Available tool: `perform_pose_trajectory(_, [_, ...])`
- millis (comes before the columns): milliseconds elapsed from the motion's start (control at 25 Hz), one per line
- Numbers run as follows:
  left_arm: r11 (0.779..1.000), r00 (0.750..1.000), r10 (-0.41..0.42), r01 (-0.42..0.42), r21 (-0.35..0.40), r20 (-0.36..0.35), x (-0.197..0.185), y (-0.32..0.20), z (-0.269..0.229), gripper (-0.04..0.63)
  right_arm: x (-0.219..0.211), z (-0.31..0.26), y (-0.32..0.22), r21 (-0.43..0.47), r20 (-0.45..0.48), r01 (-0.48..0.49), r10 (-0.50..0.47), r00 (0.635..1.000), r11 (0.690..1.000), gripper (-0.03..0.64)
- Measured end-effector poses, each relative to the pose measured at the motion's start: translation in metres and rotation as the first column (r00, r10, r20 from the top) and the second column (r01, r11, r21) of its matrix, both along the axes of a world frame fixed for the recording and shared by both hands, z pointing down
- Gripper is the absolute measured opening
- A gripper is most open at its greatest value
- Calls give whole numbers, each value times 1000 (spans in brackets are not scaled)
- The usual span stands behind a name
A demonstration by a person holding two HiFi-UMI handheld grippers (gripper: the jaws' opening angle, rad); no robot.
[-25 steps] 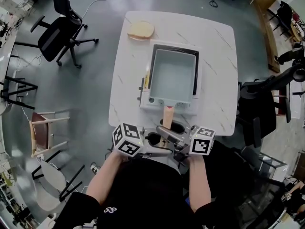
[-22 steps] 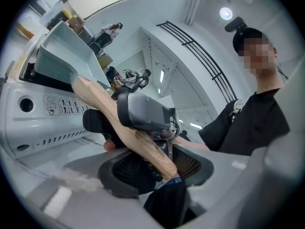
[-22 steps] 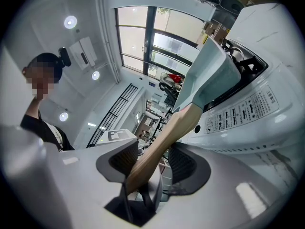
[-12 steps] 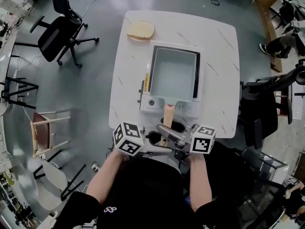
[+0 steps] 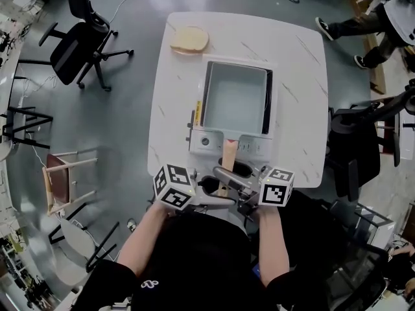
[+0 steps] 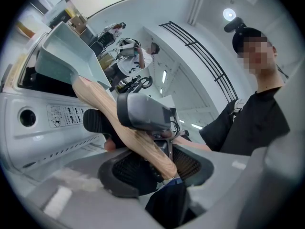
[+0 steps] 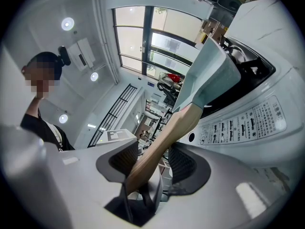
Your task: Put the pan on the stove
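Note:
A pale blue-grey rectangular pan point(image 5: 235, 99) sits on the white portable stove point(image 5: 207, 141), which stands on a white marble table point(image 5: 295, 63). The pan's wooden handle point(image 5: 229, 154) points toward me over the stove's control panel. At the table's near edge my left gripper point(image 5: 214, 188) and right gripper point(image 5: 237, 177) meet from either side, both shut on the handle. In the left gripper view the handle's end point(image 6: 138, 137) lies between the left gripper's point(image 6: 157, 161) pads. The handle point(image 7: 167, 137) fills the gap at the right gripper point(image 7: 155, 159) tips.
A slice of bread point(image 5: 189, 39) lies on the table's far left corner. A black office chair point(image 5: 74, 44) and a wooden chair point(image 5: 61, 180) stand to the left, another black chair point(image 5: 356, 148) to the right. A person's legs point(image 5: 363, 18) show at top right.
The pan has moved away from me and settled further back on the stove, uncovering the control panel. Both grippers stay on the handle. A person has walked into view at top right.

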State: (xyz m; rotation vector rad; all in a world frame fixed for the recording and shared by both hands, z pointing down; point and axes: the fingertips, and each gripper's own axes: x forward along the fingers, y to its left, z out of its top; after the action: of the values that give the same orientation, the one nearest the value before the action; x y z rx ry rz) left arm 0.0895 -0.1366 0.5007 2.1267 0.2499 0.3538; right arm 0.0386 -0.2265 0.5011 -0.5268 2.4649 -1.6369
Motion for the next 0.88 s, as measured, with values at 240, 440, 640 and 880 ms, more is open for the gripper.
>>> perform_pose_trajectory(240, [1000,1000,7,-7,4,8,0,-4,4,219,0,4,-4,1,1,-2,2,1000,1000,204])
perform_pose_trajectory(440, [1000,1000,15,-15,11,19,2,-5,8,219,2,6,-6,6,4,-5,5,1000,1000,202])
perform_pose_trajectory(640, [1000,999,23,-24,19,37,2,-5,14,218,2,10,-6,8,3,-9,9,1000,1000,199])
perform_pose_trajectory(880, [1000,999,11,-12,16,53,2,-11,21,202,4,16,-13,11,2,-21,21,1000,1000,195])
